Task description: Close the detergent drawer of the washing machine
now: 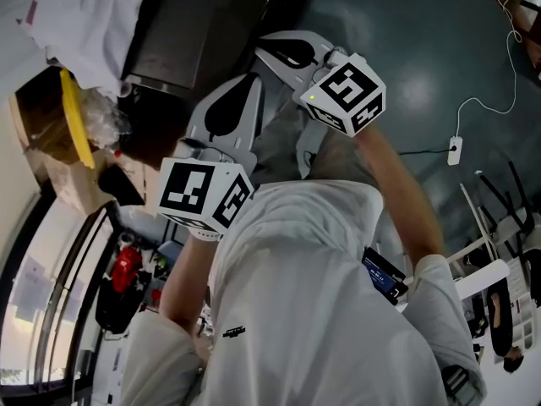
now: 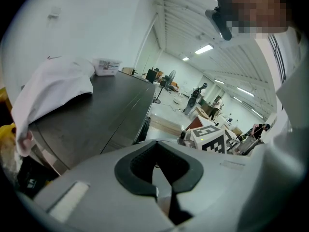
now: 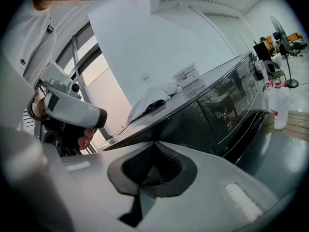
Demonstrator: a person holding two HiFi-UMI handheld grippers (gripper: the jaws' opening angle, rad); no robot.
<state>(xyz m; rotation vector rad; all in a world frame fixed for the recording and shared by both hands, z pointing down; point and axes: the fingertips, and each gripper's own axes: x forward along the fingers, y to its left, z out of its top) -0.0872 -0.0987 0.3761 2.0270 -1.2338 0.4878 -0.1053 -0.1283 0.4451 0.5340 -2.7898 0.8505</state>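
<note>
Both are hanging idle in front of the person, left gripper and right gripper each pressing its jaws together on nothing. The washing machine is standing well apart and I can't make out its detergent drawer. The reach looks not yet begun, so next they'll be needing to face the front panel and push.

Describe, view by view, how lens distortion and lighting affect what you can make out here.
Head view: dim overall, brightest at the window, with a soft sheen on the floor. Left gripper view: fisheye, black rounded corners, the washing machine top bowed, ceiling lights blown out. Right gripper view: same bending, and the machine's glossy dark front shows reflections.
</note>
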